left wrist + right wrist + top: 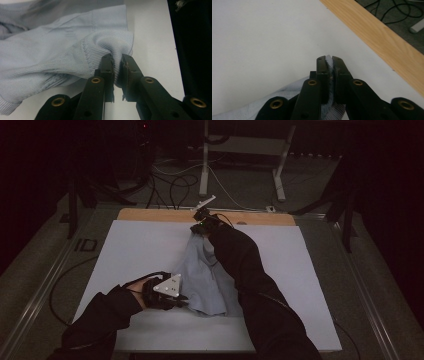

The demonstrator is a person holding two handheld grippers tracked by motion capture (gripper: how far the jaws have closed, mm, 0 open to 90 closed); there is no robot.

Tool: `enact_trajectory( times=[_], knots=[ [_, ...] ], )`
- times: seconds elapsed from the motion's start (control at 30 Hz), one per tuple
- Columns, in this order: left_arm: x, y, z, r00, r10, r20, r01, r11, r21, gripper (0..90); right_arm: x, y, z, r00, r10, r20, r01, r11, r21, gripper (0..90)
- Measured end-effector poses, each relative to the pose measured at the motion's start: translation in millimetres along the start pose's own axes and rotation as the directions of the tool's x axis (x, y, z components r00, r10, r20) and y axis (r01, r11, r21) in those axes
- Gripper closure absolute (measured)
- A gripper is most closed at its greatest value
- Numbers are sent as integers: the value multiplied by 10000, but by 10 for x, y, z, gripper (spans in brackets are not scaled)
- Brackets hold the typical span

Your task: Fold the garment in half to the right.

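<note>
A pale blue knit garment [202, 277] lies bunched on the white sheet [135, 250], stretched between both hands. My left gripper [184, 301] is shut on its near ribbed edge; in the left gripper view the jaws pinch a fold of the garment [62, 57] at the left gripper's tip [117, 62]. My right gripper [199, 226] is at the far end, near the table's wooden back edge, shut on the other end of the garment [329, 62], a thin strip of blue cloth caught between its jaws. My dark right sleeve [250, 275] crosses over the cloth and hides part of it.
The white sheet covers a wooden table whose bare back strip [150, 214] shows beyond it. Behind the table are floor cables [175, 185] and white desk legs [204, 165]. Bare sheet lies to the left and right of the garment.
</note>
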State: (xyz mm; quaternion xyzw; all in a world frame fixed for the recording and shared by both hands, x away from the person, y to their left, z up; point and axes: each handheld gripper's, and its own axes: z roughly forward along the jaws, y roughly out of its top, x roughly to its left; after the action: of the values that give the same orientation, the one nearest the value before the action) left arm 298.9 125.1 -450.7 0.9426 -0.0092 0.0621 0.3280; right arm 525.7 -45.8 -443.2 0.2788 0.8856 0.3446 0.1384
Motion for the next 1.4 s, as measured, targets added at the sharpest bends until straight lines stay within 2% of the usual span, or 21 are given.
enact_trajectory(
  times=[0.3,0.4,0.57,0.77,1.03,1.4],
  knots=[
    [43,180,53,9990,399,208,-397,9992,-77,823,-87,-101,-150,9997,174,171,-171,9997,-168,858],
    [60,261,93,9974,651,297,-649,9979,-77,823,-126,-150,-203,9996,202,210,-197,9996,-201,858],
    [80,343,135,9961,793,382,-788,9968,-134,823,-190,-228,-279,9989,357,318,-352,9992,-178,858],
    [95,514,199,9915,1192,528,-1184,9928,-171,822,-247,-287,-360,9981,484,394,-472,9985,-290,858],
    [115,699,310,9873,1448,651,-1440,9894,-158,822,-299,-349,-422,9974,556,456,-541,9980,-326,857],
    [133,854,481,9824,1645,890,-1639,9864,-143,821,-389,-450,-491,9962,702,508,-681,9968,-406,857]
  ],
)
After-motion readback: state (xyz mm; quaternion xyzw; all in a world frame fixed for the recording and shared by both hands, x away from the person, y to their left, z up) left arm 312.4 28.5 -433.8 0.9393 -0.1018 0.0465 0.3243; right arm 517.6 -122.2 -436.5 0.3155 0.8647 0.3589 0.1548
